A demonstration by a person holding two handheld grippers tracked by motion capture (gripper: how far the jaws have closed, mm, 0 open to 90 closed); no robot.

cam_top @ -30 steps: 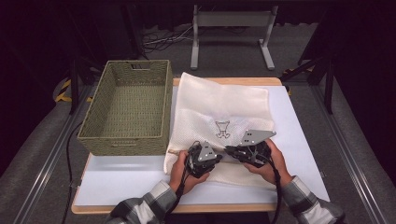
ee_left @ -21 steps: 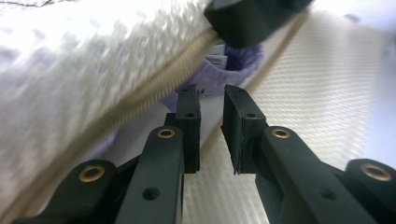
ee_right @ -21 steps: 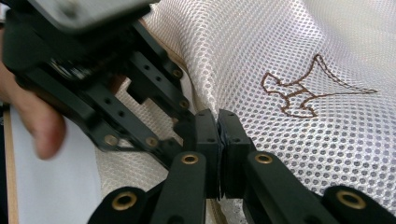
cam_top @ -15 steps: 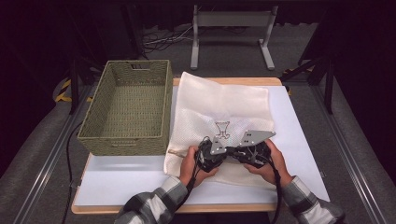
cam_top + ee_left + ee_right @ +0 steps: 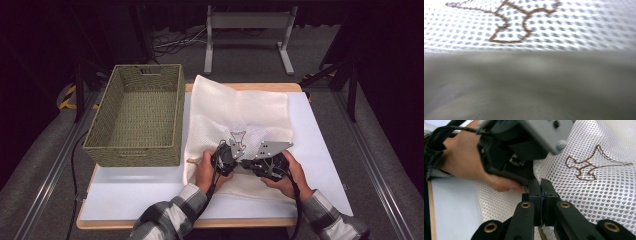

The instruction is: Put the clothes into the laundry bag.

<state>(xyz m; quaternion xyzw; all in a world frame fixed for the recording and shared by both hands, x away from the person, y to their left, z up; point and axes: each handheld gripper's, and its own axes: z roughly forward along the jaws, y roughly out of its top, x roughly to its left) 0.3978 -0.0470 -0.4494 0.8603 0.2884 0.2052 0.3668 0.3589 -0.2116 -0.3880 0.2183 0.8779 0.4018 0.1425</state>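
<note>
A white mesh bag (image 5: 240,120) lies spread on the white-topped table (image 5: 135,195), right of a woven green basket (image 5: 137,117) that stands on the table's left part, its long side just beside the bag's left edge. The bag carries a thin brown stitched outline (image 5: 237,137) near its middle, and its near part is folded or bunched where the two hands work. Both forearms, in plaid sleeves (image 5: 170,220), come in from the near edge. The left tool (image 5: 231,154) and the right tool (image 5: 250,164) sit close together over the near middle of the bag, almost touching, each with a grey three-cornered plate on top. In the right gripper view the right tool (image 5: 541,185) has its two black jaws pressed flat together with no gap, their tips down on the mesh bag (image 5: 604,195); whether a fold of cloth is pinched between them I cannot tell. Just beyond, the left hand (image 5: 466,162) holds the left tool's dark body, fingers resting on the mesh, with the brown outline (image 5: 589,168) to the right. The left gripper view is blurred: the mesh (image 5: 574,25) and the brown outline (image 5: 511,27) lie across the top, a grey smear below, and the jaws cannot be made out there; by all signs the left tool is closed too.
</note>
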